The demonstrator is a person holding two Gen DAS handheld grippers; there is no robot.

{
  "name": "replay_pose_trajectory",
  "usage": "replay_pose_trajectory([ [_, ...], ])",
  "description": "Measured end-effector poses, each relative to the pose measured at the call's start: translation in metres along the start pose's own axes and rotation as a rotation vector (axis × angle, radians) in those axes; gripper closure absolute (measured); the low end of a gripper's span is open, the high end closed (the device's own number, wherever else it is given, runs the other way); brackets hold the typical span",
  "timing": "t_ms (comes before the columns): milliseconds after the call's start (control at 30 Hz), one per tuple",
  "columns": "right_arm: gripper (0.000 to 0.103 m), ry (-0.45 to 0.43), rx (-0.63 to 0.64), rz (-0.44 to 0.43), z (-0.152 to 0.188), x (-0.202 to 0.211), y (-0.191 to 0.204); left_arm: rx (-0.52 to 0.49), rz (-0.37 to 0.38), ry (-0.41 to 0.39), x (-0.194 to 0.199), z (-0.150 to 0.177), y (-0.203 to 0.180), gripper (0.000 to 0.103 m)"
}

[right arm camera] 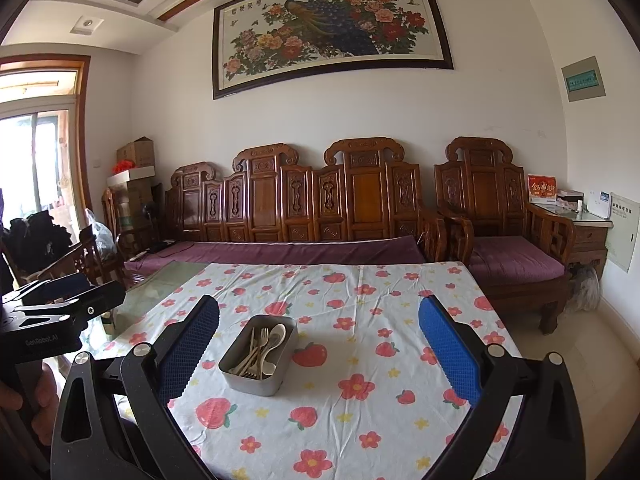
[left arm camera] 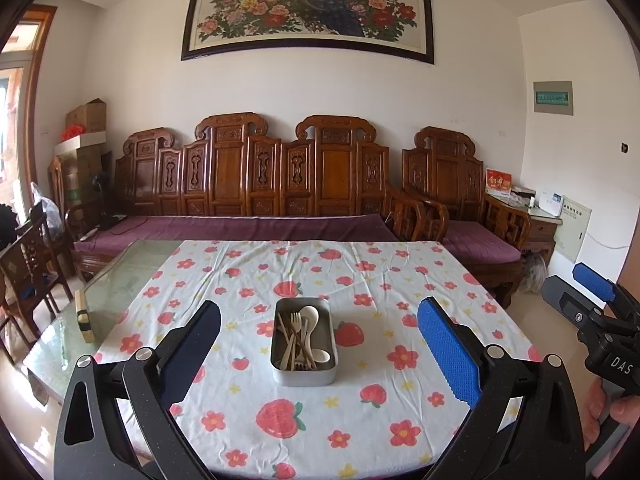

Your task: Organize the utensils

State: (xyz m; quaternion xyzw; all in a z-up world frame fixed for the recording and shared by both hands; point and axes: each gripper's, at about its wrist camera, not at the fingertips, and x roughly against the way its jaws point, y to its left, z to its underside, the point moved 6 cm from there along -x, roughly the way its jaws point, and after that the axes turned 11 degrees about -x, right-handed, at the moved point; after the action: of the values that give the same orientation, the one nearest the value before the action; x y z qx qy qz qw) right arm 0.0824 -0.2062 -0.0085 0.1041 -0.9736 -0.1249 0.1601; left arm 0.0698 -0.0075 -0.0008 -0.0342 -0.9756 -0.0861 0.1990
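A grey metal tin [left arm camera: 304,372] stands in the middle of the table on a flowered cloth [left arm camera: 360,280]. It holds several beige utensils [left arm camera: 300,336]: a fork, spoons and chopsticks. In the right wrist view the tin [right arm camera: 256,384] with the utensils [right arm camera: 260,350] lies a little left of centre. My left gripper [left arm camera: 320,356] is open and empty, held above the table's near edge with the tin between its fingers' line of sight. My right gripper [right arm camera: 318,350] is open and empty, to the right of the left one; it also shows in the left wrist view [left arm camera: 576,292].
A bare glass strip of the table [left arm camera: 108,288] lies left of the cloth, with a wooden brush [left arm camera: 84,316] on it. A carved wooden sofa [left arm camera: 256,184] and armchair [left arm camera: 452,184] stand behind the table. Wooden chairs [left arm camera: 28,272] stand at the left.
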Motion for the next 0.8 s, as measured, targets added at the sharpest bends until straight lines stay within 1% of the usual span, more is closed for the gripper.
replay_pose_trajectory([
  [800,0.002,0.005,-0.003,0.002,0.0039,-0.0029,-0.0008,-0.011,-0.004,0.010,-0.0012,0.0042,0.0019,0.008],
])
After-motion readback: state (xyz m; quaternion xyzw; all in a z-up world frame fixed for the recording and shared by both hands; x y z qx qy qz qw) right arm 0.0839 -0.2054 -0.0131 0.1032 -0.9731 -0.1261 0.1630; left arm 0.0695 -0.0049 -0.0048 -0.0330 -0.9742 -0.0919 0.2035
